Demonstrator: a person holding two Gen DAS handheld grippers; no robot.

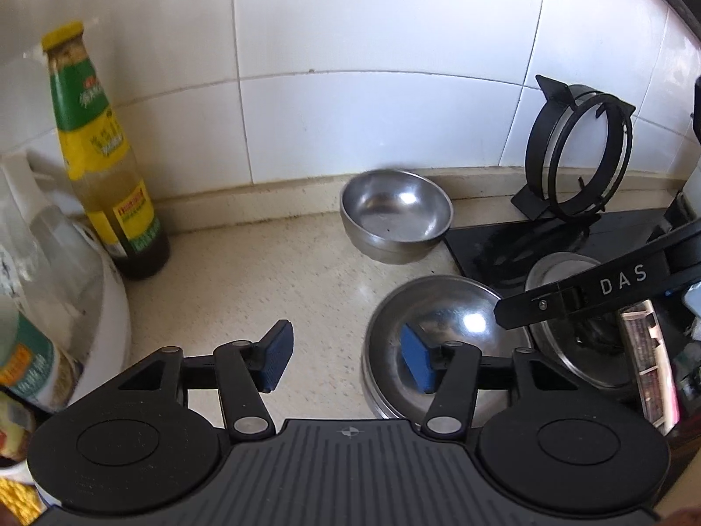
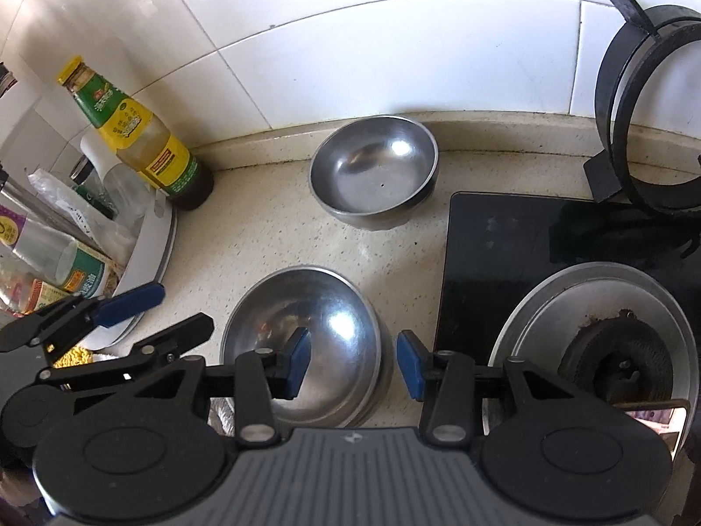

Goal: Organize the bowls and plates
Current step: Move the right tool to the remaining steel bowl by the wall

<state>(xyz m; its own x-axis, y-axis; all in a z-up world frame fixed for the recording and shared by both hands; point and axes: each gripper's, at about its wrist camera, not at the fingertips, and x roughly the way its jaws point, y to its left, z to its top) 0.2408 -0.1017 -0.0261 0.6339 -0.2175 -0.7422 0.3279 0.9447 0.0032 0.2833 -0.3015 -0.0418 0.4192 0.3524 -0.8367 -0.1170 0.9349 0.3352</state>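
A steel bowl [image 1: 451, 320] [image 2: 306, 320] stands near me on the speckled counter and seems to nest in another one under it. My left gripper [image 1: 348, 359] [image 2: 175, 311] is open across its left rim, one blue pad [image 1: 418, 364] inside the bowl and the other outside. My right gripper [image 2: 354, 364] is open across the right rim, with its left pad [image 2: 298, 361] inside and its right pad close to the outer wall. One of its black fingers [image 1: 569, 298] shows in the left wrist view. A second steel bowl [image 1: 396, 212] [image 2: 374, 171] sits empty by the tiled wall.
A sauce bottle [image 1: 103, 153] [image 2: 140, 131] and a white round appliance [image 1: 105, 307] with jars crowd the left. A black glass hob [image 2: 504, 254] with a burner in a steel ring [image 2: 613, 337] lies to the right. A black pan support [image 1: 578, 149] leans on the wall.
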